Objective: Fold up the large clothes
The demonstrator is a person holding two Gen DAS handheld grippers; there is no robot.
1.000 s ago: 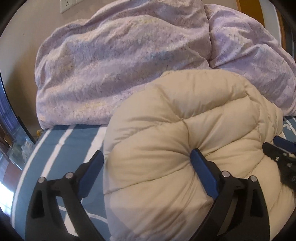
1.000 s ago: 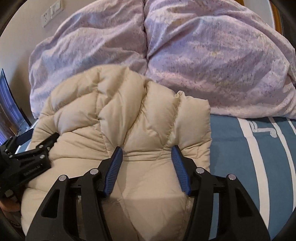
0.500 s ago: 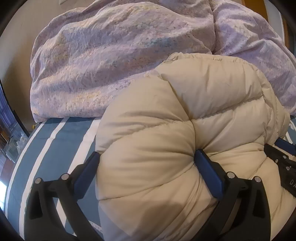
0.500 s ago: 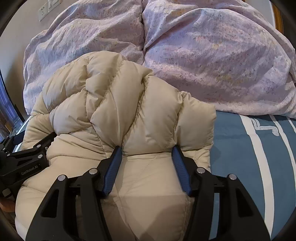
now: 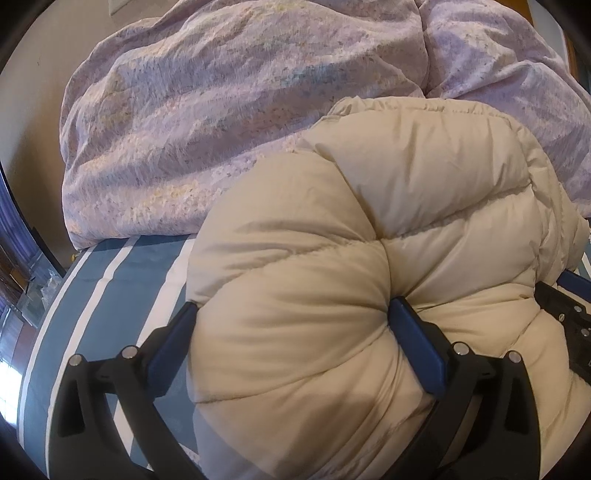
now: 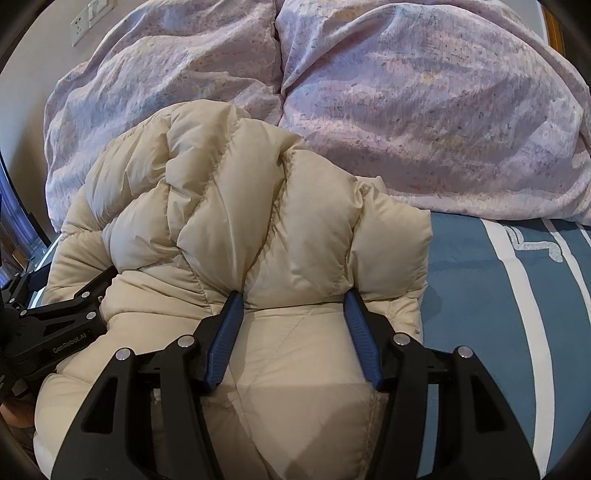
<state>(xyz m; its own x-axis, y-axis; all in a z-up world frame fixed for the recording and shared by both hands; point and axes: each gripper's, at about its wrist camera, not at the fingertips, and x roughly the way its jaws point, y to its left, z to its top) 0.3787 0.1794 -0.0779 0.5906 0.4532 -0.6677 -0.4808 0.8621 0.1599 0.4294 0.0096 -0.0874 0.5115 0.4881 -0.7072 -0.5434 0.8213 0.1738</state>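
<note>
A cream quilted puffer jacket (image 5: 369,258) lies bunched on the blue striped bed; it also shows in the right wrist view (image 6: 229,206). My left gripper (image 5: 291,317) is shut on a thick puffed fold at the jacket's left edge, its blue pads pressed into the padding. My right gripper (image 6: 293,299) is shut on a fold at the jacket's right edge. The right gripper shows at the right edge of the left view (image 5: 569,314). The left gripper shows at the left of the right view (image 6: 62,321).
A crumpled lilac duvet (image 5: 240,110) is piled behind the jacket, also in the right wrist view (image 6: 424,110). The blue bedsheet with white stripes (image 6: 517,295) spreads to the right and to the left (image 5: 110,295). A wall socket (image 6: 88,20) is at the back left.
Both grippers have pushed the held jacket forward toward the duvet. The jacket bulges higher and closer to the duvet. Both grips are unchanged.
</note>
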